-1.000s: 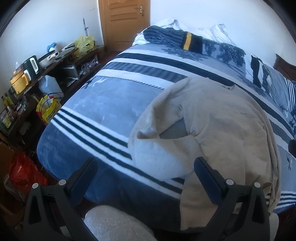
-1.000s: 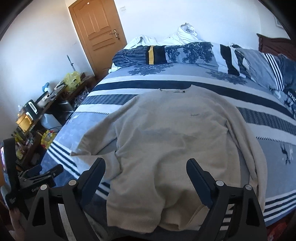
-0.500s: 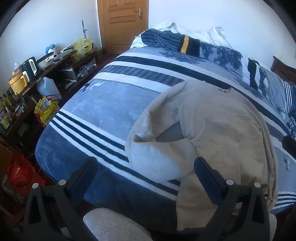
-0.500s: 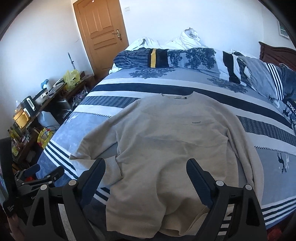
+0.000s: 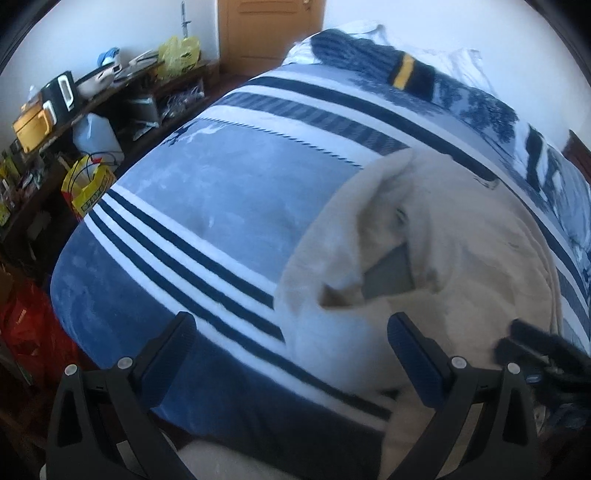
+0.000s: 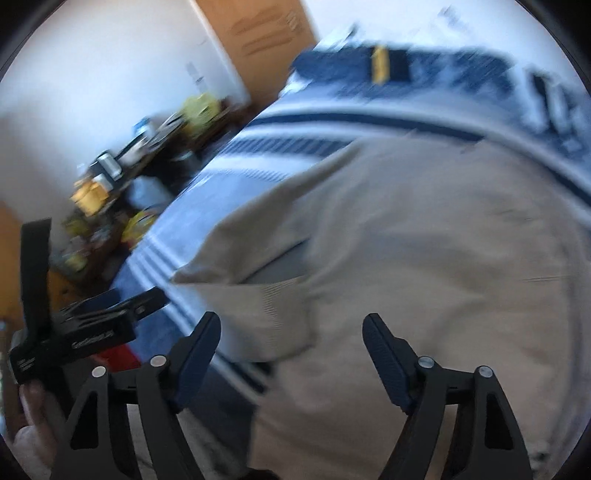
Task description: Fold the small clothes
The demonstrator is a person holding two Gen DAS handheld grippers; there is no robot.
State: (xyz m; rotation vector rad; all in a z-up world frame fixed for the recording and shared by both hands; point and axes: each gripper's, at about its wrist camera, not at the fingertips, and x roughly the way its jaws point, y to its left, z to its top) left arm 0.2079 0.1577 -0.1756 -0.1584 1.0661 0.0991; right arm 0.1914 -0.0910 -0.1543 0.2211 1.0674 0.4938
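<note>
A beige sweater (image 5: 461, 266) lies flat on the striped blue and white bed (image 5: 221, 192), its left sleeve (image 5: 332, 288) bent back toward the hem. It also shows, blurred, in the right wrist view (image 6: 424, 240). My left gripper (image 5: 291, 347) is open and empty, low over the bed's near edge beside the sleeve cuff. My right gripper (image 6: 291, 347) is open and empty, just above the sweater's lower left part and sleeve cuff (image 6: 269, 317). The right gripper shows at the left wrist view's right edge (image 5: 543, 354). The left gripper shows in the right wrist view (image 6: 85, 325).
Folded bedding and pillows (image 5: 388, 70) lie at the head of the bed. A cluttered shelf (image 5: 74, 96) with boxes and bags stands along the left wall. A wooden door (image 5: 269, 26) is at the back. A red bag (image 5: 26, 325) sits on the floor.
Both grippers have moved down and closer to the sweater. The right gripper swung left toward the sleeve cuff, blurring its view. The sweater has not moved.
</note>
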